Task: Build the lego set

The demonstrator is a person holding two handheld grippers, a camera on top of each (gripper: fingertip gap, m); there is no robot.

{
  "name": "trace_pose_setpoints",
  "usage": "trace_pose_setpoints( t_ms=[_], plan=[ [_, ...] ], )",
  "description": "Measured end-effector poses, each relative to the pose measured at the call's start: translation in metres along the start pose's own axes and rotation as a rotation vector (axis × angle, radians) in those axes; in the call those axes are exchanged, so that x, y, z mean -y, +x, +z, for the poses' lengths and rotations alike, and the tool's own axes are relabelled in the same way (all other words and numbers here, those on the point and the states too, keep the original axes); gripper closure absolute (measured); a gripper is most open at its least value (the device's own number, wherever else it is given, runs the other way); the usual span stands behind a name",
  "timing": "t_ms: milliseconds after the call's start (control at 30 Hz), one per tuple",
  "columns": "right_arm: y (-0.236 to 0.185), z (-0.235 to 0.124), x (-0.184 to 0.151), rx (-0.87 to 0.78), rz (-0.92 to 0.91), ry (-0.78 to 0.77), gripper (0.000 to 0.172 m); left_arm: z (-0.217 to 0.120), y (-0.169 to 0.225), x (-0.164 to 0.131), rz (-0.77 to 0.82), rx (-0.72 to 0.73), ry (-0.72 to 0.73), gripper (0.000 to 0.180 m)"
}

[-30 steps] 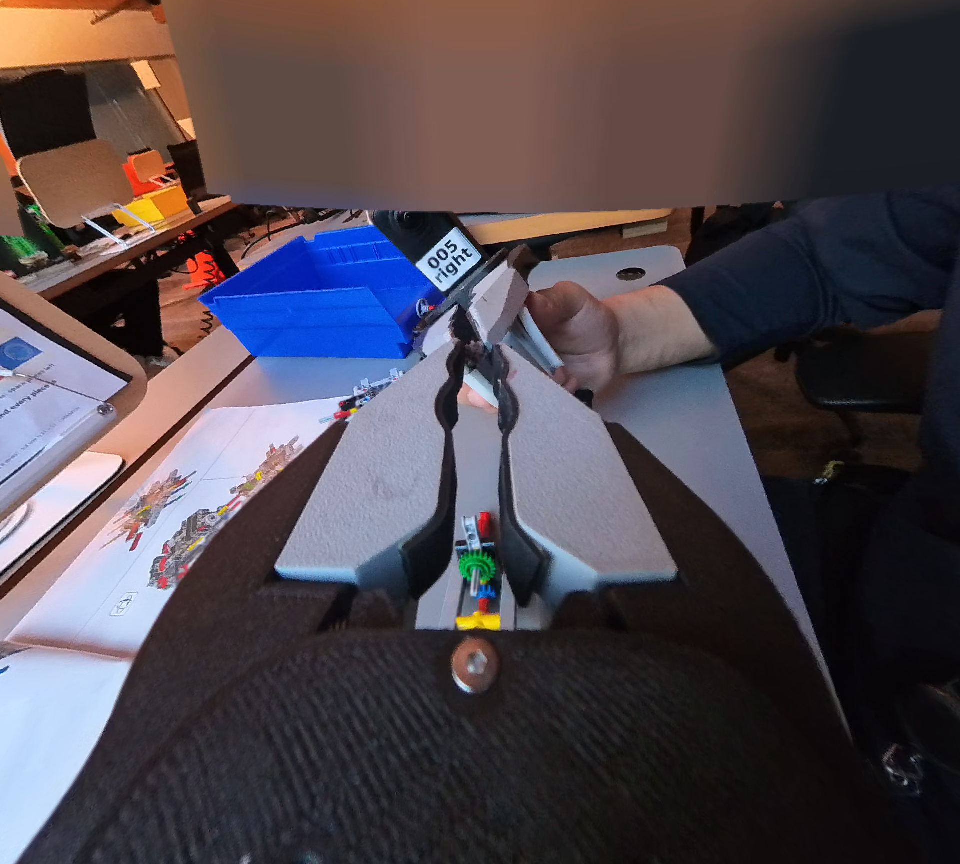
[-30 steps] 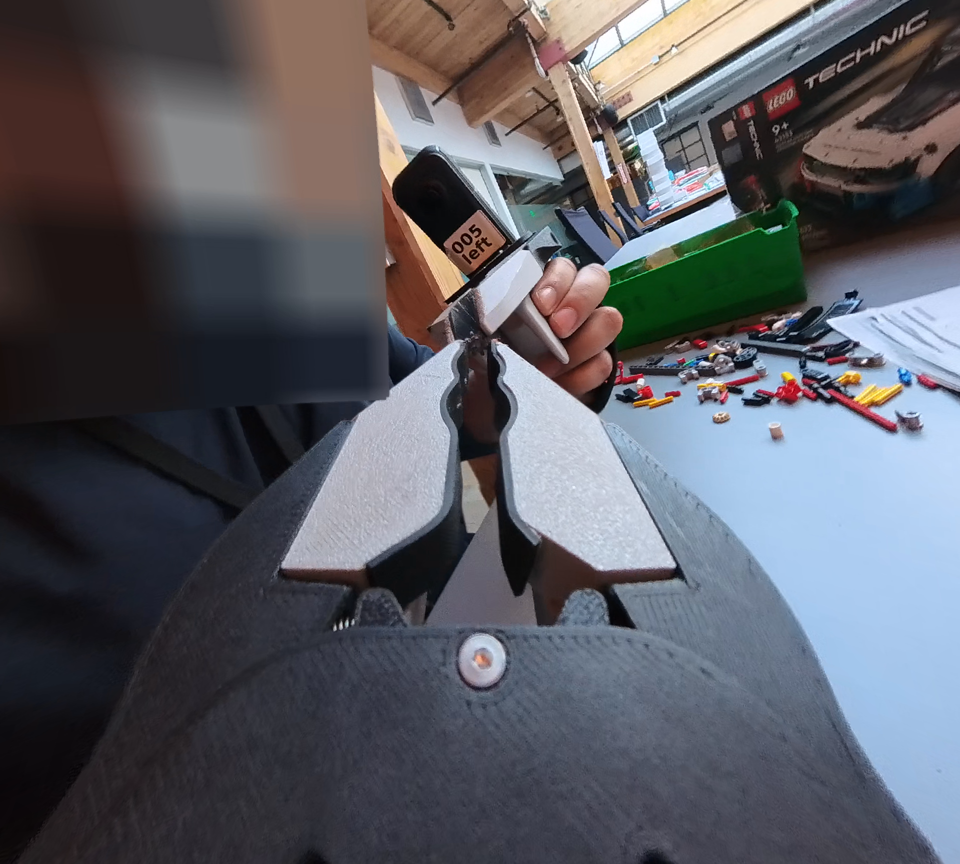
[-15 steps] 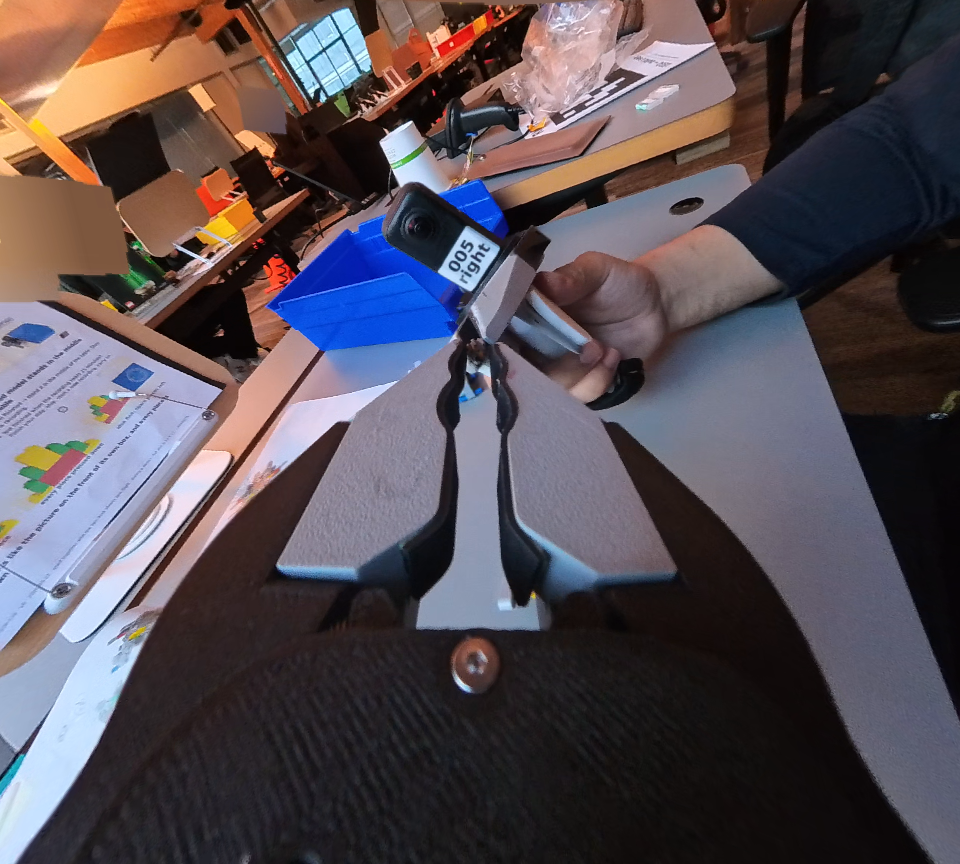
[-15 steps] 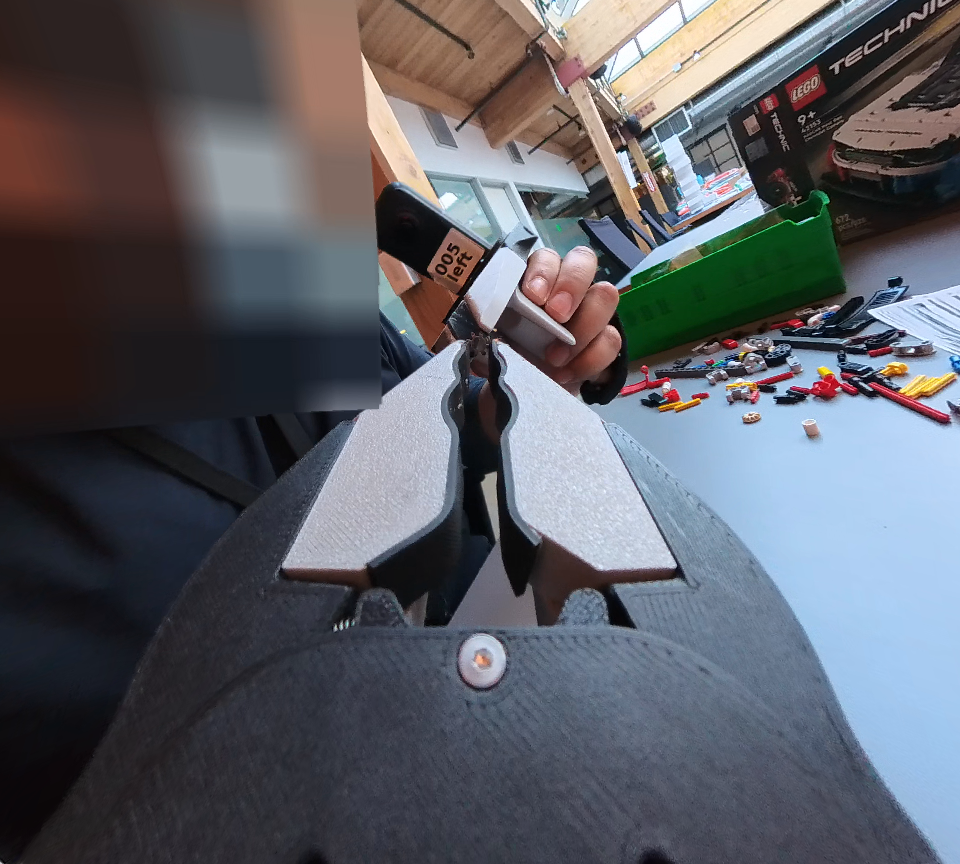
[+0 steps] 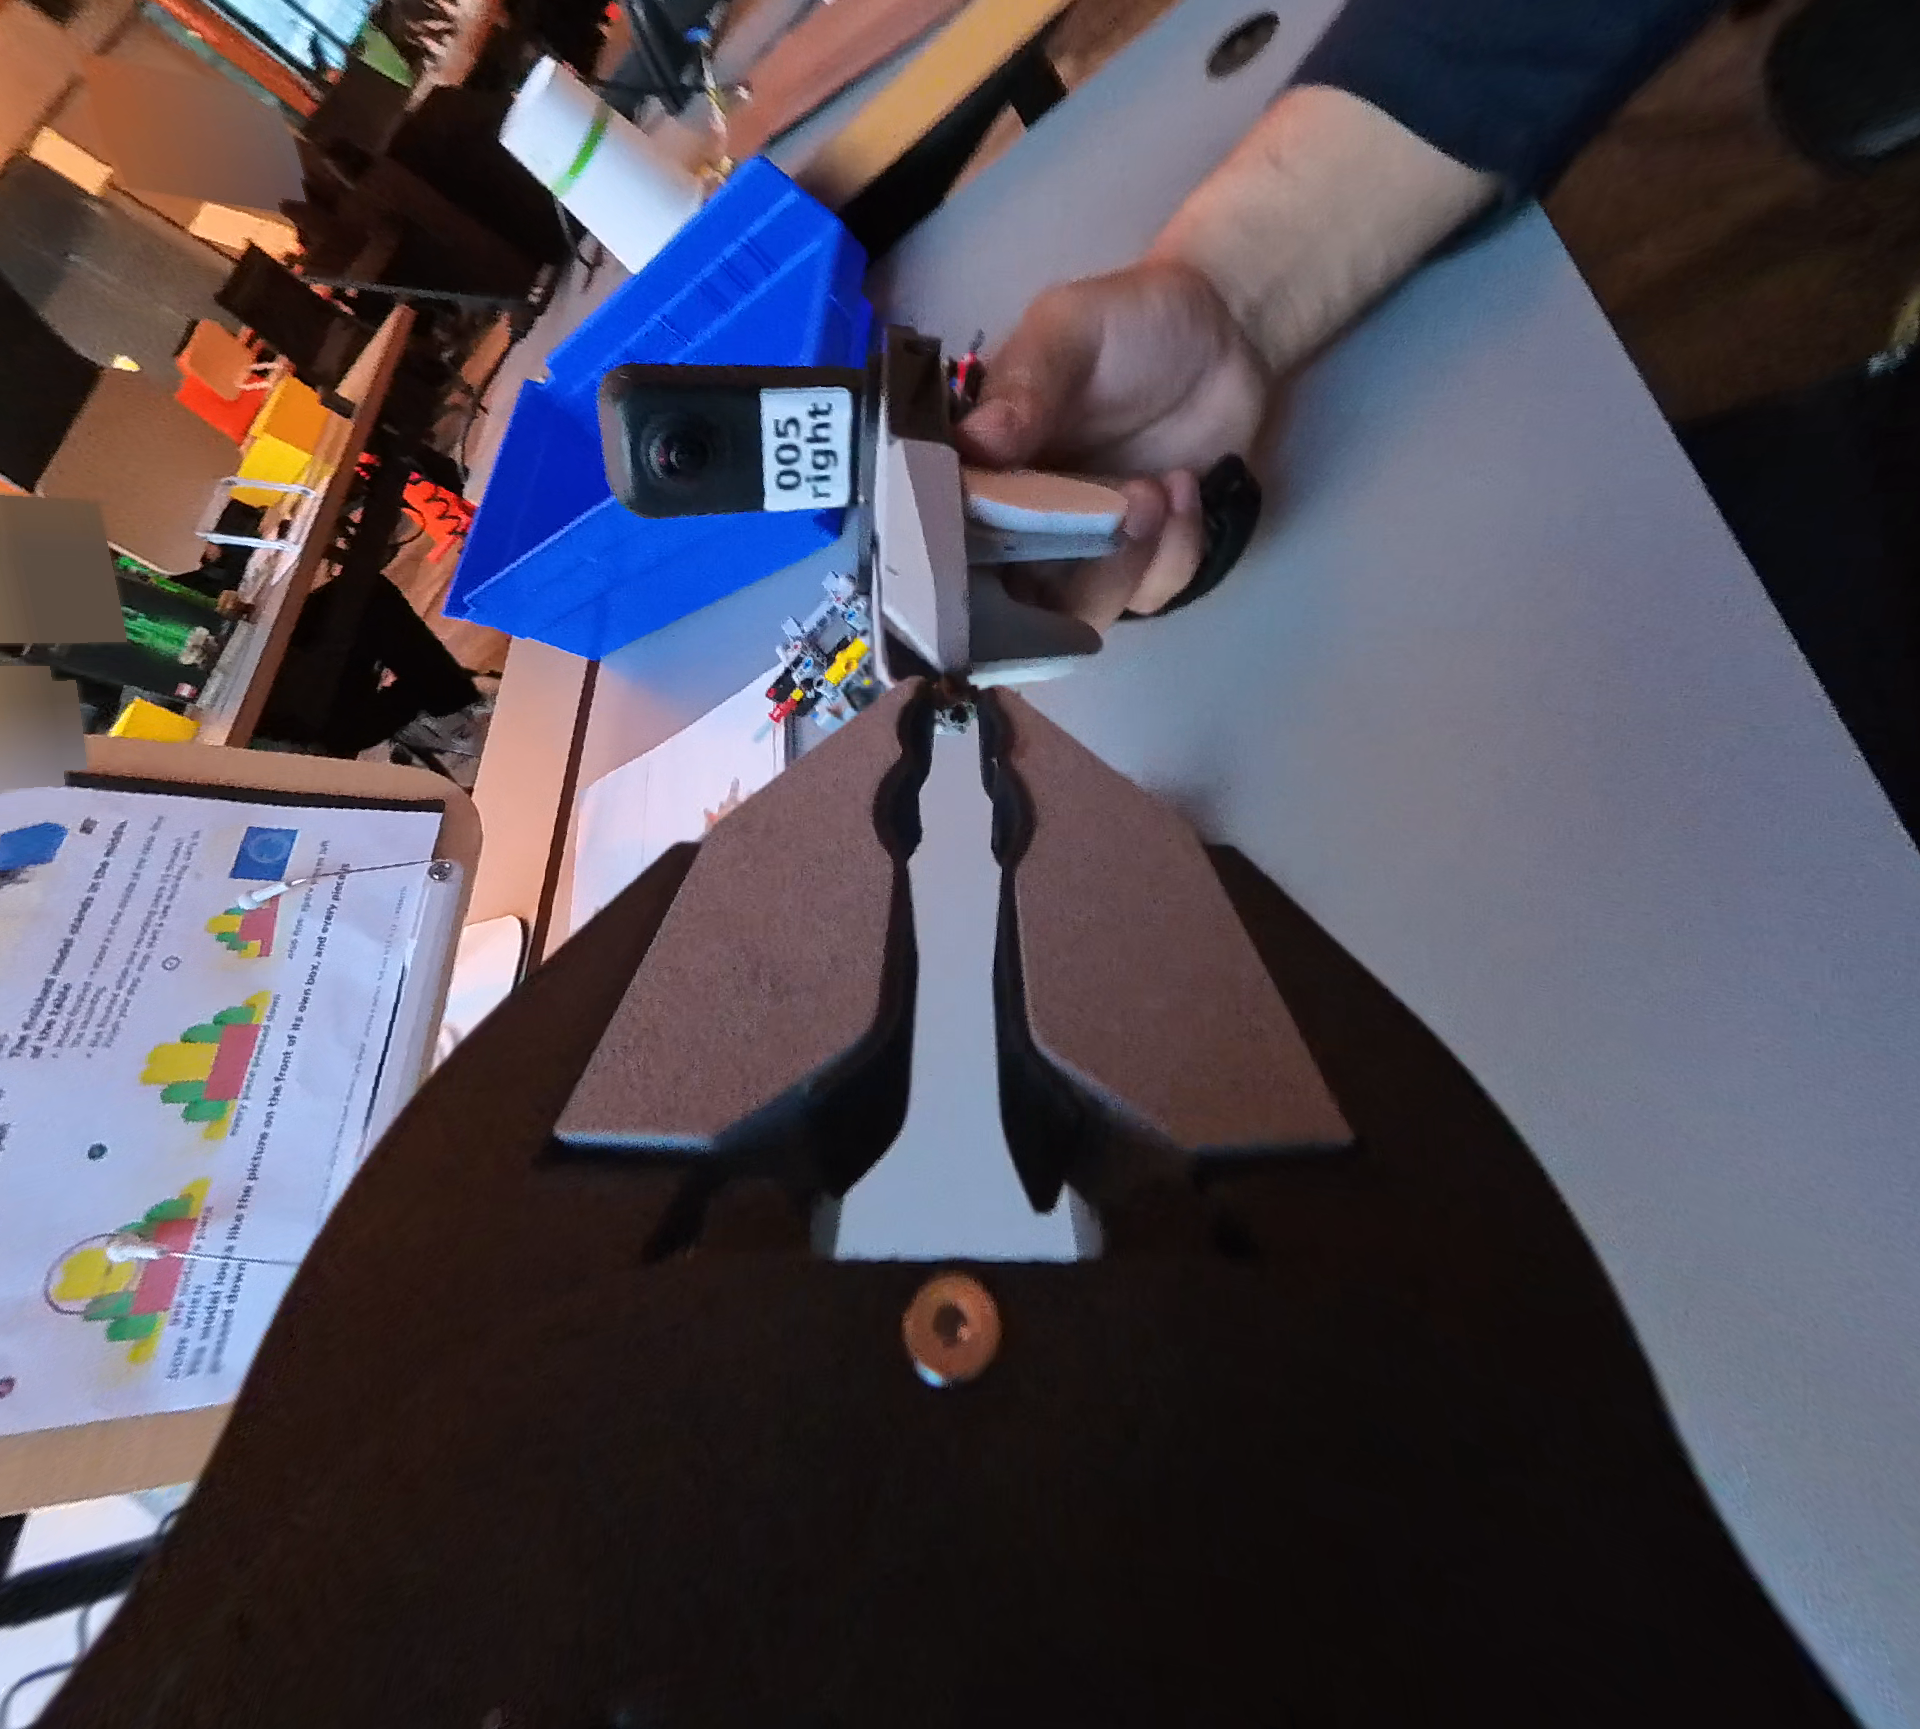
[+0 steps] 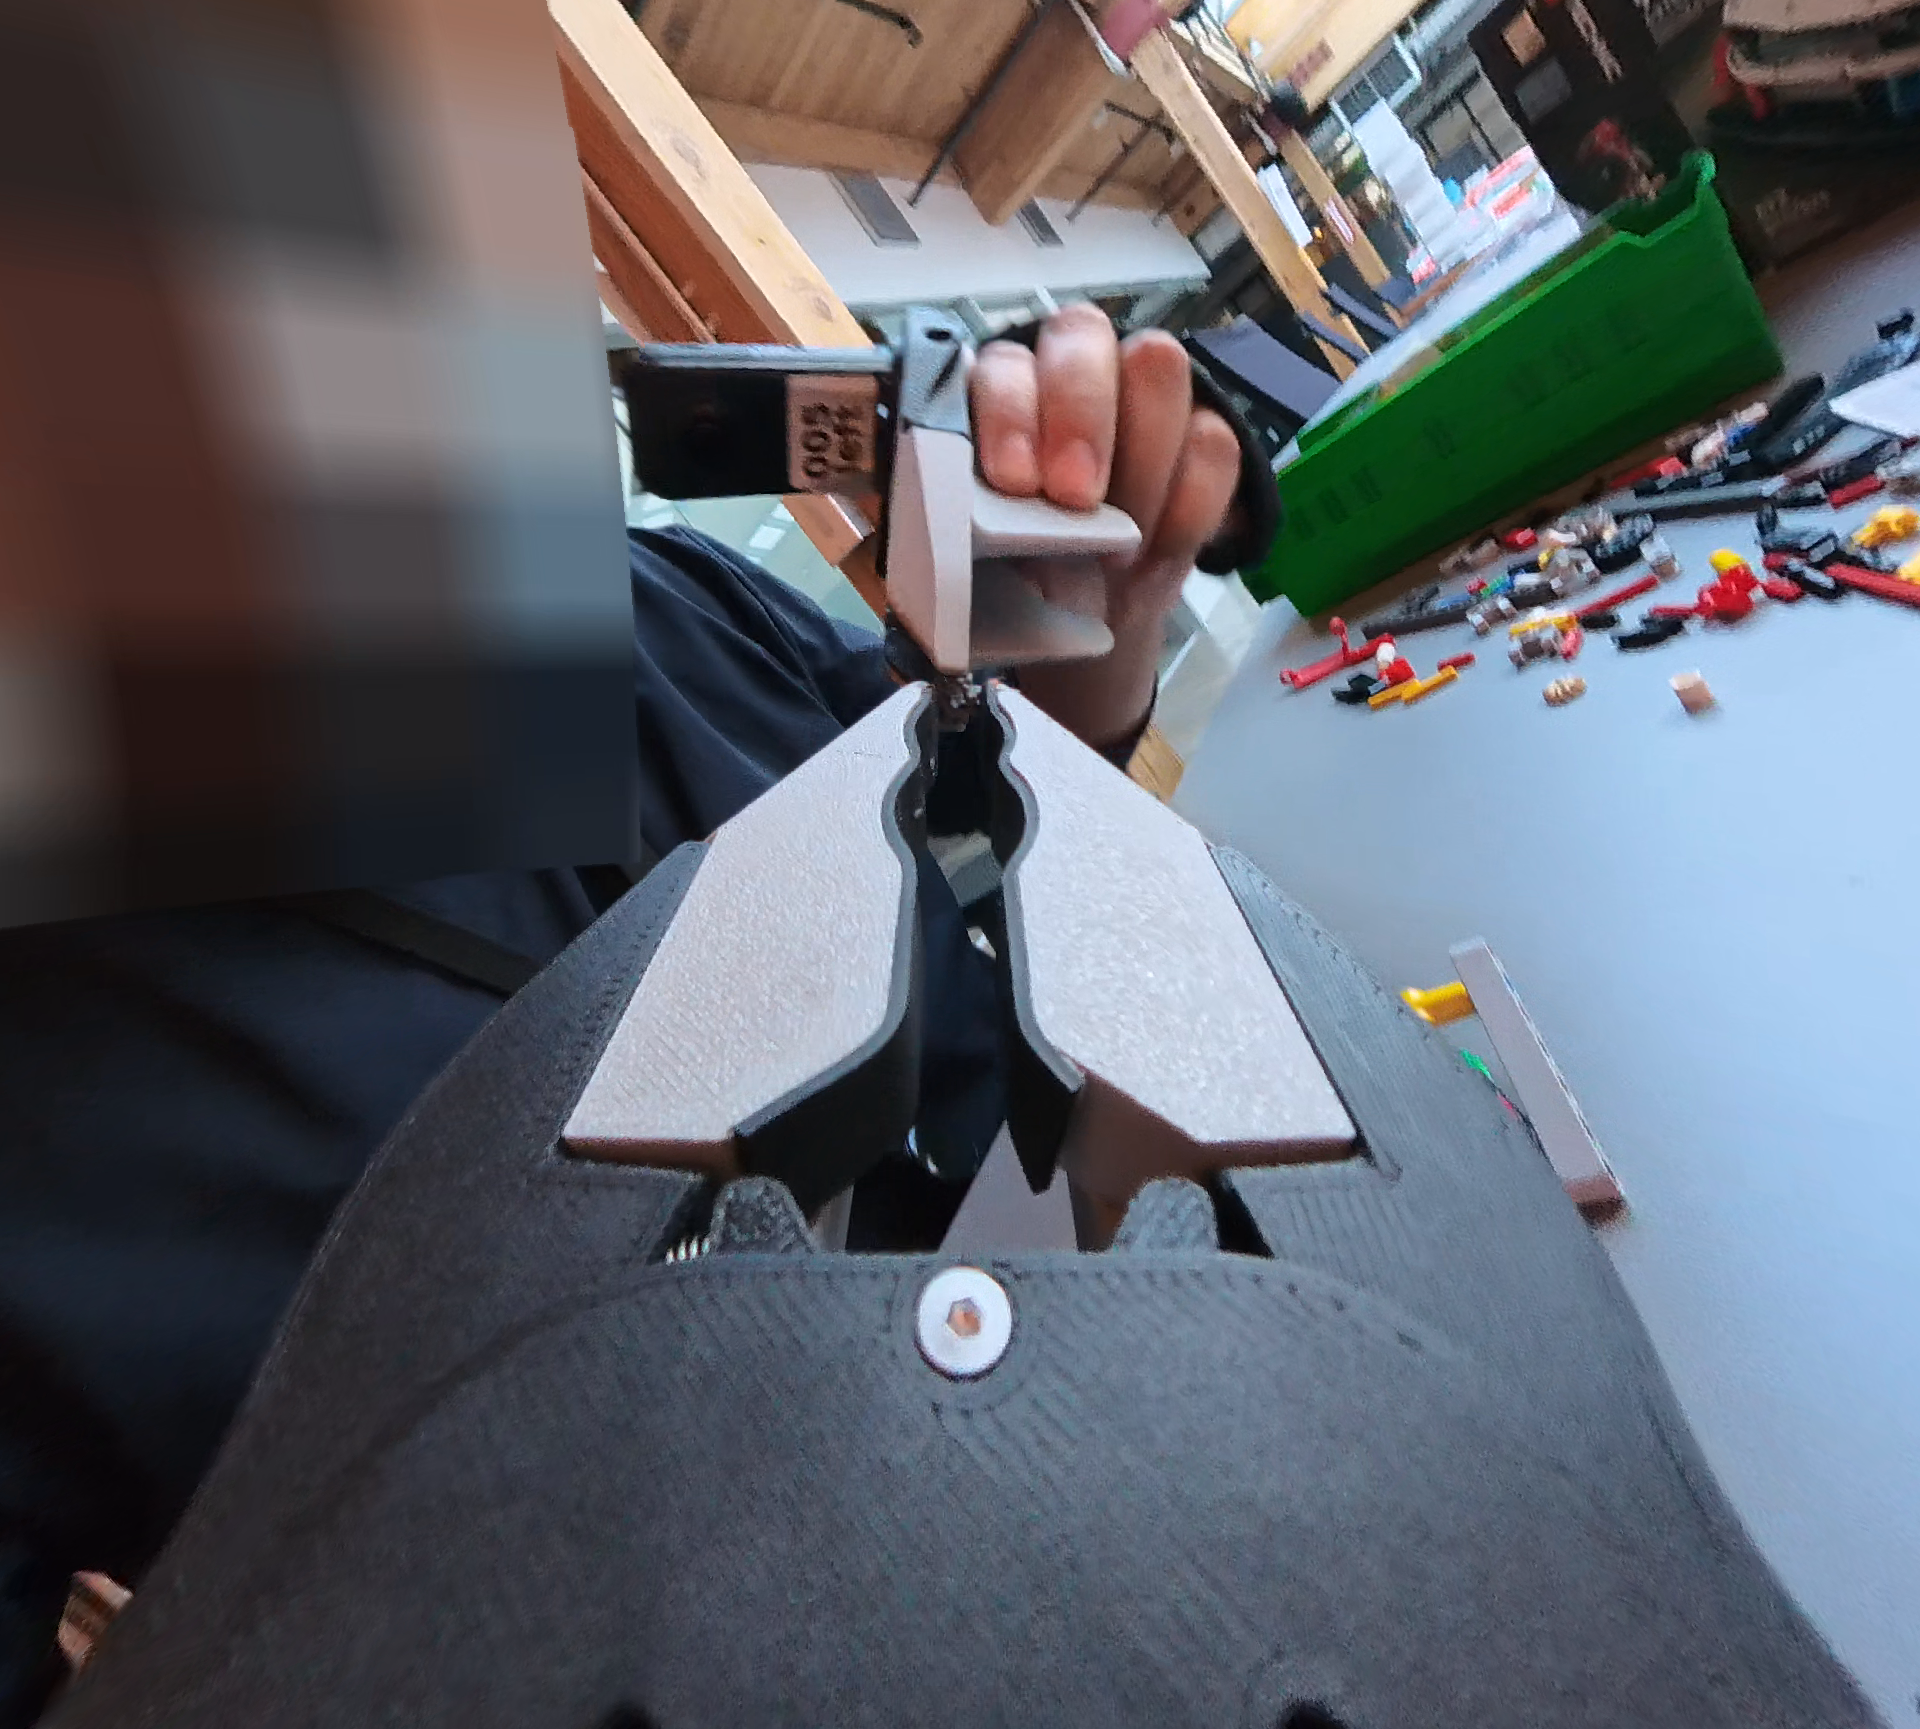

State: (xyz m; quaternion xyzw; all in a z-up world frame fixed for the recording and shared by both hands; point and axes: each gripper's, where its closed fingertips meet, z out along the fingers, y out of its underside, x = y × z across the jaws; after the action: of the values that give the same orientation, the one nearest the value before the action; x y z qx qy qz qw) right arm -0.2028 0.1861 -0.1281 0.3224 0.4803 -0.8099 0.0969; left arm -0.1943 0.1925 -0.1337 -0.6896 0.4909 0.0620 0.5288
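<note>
Above the table (image 5: 1455,640), both tools tip-to-tip (small piece (image 5: 953,721) between).

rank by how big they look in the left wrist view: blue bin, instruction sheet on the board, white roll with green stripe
1. instruction sheet, nearest the camera, so its size is flattered
2. blue bin
3. white roll, farthest off, so unsure

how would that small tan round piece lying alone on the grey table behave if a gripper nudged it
The small tan round piece looks tiny and plastic, so probably very light and quick to skid on the smooth grey table. Its round shape suggests it may roll if tipped. Being so small, it could slip out of a pinch.
</note>
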Motion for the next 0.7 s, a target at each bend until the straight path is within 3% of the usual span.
trace_pose_setpoints(
  t_ms=[167, 700],
  plan=[
    [0.001, 0.001, -0.003, 0.007, 0.007, -0.018, 0.167, 0.0, 0.003, -0.001, -0.012, -0.068, -0.043, 0.176],
    [-0.013, -0.01, 0.022, 0.144, 0.076, 0.155, 0.167, 0.006, -0.021, 0.017, -0.187, 0.121, 0.114, 0.176]
  ],
)
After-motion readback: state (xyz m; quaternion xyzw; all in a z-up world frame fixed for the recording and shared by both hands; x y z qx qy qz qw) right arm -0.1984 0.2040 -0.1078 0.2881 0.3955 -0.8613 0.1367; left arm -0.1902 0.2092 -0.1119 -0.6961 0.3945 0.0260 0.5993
